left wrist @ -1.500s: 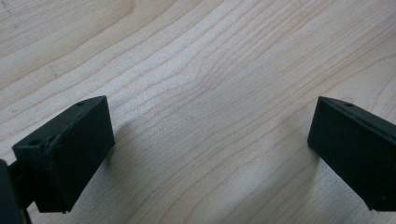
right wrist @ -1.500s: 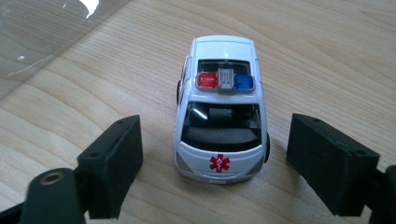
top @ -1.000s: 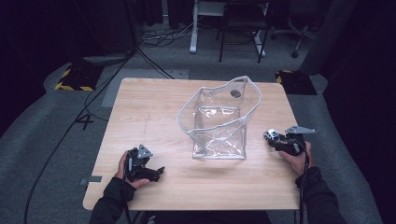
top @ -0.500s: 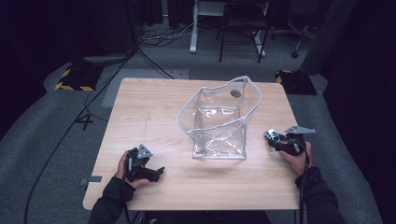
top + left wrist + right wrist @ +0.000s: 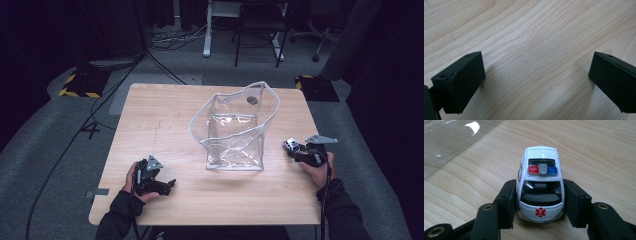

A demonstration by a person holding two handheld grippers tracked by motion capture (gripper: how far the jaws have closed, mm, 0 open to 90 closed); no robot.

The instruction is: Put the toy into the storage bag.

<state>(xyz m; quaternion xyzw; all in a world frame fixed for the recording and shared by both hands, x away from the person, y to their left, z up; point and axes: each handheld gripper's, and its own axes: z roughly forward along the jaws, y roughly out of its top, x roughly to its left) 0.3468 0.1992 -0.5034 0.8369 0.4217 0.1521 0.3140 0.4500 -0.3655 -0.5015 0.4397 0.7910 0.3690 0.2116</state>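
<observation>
**Item count, table and surroundings**

- Table (image 5: 165, 107): 1, light wood.
- Clear plastic bag (image 5: 235, 130): 1, standing open mid-table.
- Toy ambulance (image 5: 540, 183): 1, white; on its roof 1 red lamp and 1 blue lamp, on its end 1 red star emblem.
- Grippers: 2, the left gripper (image 5: 161, 186) and the right gripper (image 5: 294, 151), 2 black jaws each.
- Hands: 2, one per gripper.
- Grey three-cornered plates: 2, one on top of each gripper.
- Yellow-and-black striped floor blocks: 2, the left block (image 5: 80, 84) and the right block (image 5: 312, 86), beyond the far table corners.
</observation>
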